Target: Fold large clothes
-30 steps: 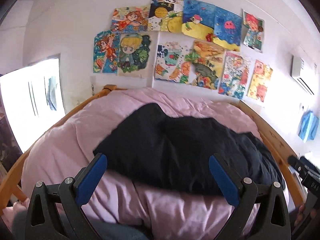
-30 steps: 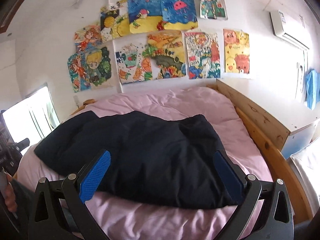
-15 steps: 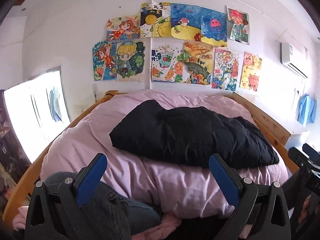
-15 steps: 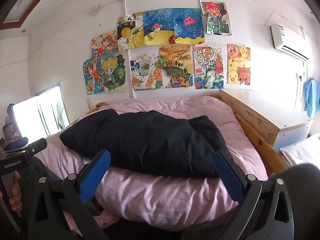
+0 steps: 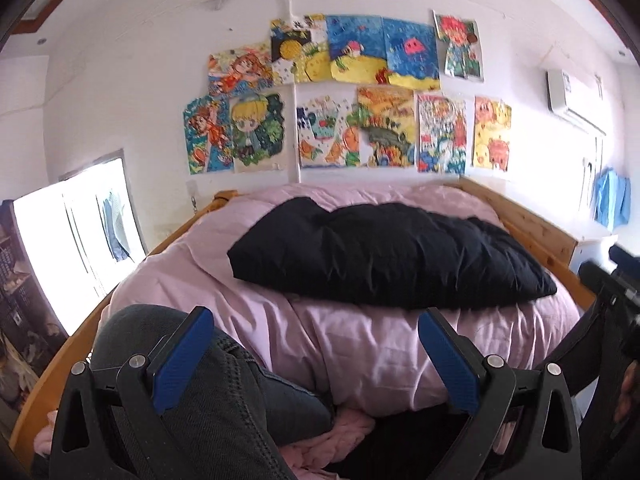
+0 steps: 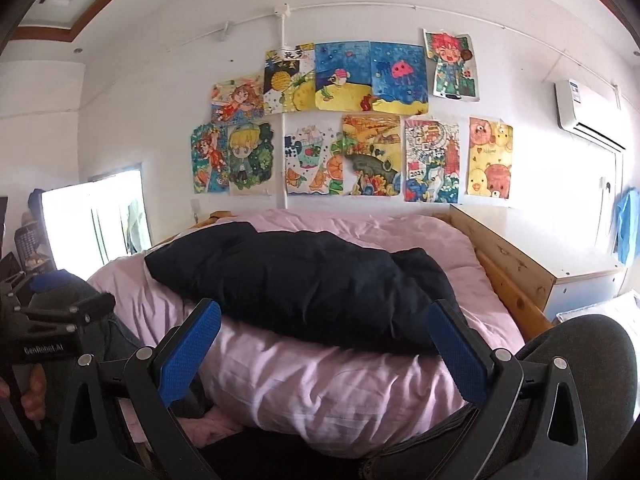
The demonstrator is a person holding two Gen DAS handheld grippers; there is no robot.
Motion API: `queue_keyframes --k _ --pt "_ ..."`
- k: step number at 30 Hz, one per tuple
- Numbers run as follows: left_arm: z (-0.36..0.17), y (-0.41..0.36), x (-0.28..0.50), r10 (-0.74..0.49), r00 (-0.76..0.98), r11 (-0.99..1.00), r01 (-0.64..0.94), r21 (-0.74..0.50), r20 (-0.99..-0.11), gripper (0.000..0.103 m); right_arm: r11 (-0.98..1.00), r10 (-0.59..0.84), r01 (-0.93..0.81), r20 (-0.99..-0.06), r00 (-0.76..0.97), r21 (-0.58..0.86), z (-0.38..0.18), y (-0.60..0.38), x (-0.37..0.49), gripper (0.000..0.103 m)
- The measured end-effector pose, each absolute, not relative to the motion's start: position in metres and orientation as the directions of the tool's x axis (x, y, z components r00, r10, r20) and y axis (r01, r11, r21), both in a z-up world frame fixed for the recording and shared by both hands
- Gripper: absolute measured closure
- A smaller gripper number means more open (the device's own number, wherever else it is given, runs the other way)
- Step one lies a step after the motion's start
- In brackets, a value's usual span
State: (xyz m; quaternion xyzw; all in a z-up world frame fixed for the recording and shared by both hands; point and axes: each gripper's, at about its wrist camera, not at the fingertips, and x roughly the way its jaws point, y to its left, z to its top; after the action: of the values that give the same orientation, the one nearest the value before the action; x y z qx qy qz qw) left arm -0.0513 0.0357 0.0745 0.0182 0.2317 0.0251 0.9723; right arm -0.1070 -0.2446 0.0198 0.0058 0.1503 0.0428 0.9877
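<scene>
Facing you is the bed, its wooden frame running along both long sides, with a pink quilt heaped over it right up to the near edge. On top of that quilt lies the black garment, a bulky padded piece folded into a long mound that stretches across the bed from the left side toward the right edge; in your right view the same garment sits on the quilt closer to the near edge than to the head of the bed. Behind the head of the bed, the white wall carries a cluster of children's drawings, and an air conditioner hangs high on the right. A bright window stands off the left side of the bed, and a white cabinet sits just beside the right frame.

Your knees in dark grey trousers press against the quilt at the near edge.

Your left tongs are released, blue pads wide apart, holding nothing and hanging short of the garment. Your right tongs are likewise spread wide and empty, with the garment's near edge seen between the fingers but not touched.
</scene>
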Motion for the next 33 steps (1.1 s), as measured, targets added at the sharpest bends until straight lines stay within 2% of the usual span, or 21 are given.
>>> queue_keyframes --k 11,33 --pt "0.073 0.039 -0.05 0.069 0.882 0.997 -0.049 0.055 -0.466 0.0 0.993 0.115 -0.115 -0.352 0.929 0.021 0.009 -0.238 -0.097 0.002" --pt "0.073 0.039 -0.05 0.068 0.882 0.997 -0.044 0.064 -0.466 0.0 0.994 0.11 -0.1 -0.375 0.921 0.045 0.005 -0.243 -0.092 0.002"
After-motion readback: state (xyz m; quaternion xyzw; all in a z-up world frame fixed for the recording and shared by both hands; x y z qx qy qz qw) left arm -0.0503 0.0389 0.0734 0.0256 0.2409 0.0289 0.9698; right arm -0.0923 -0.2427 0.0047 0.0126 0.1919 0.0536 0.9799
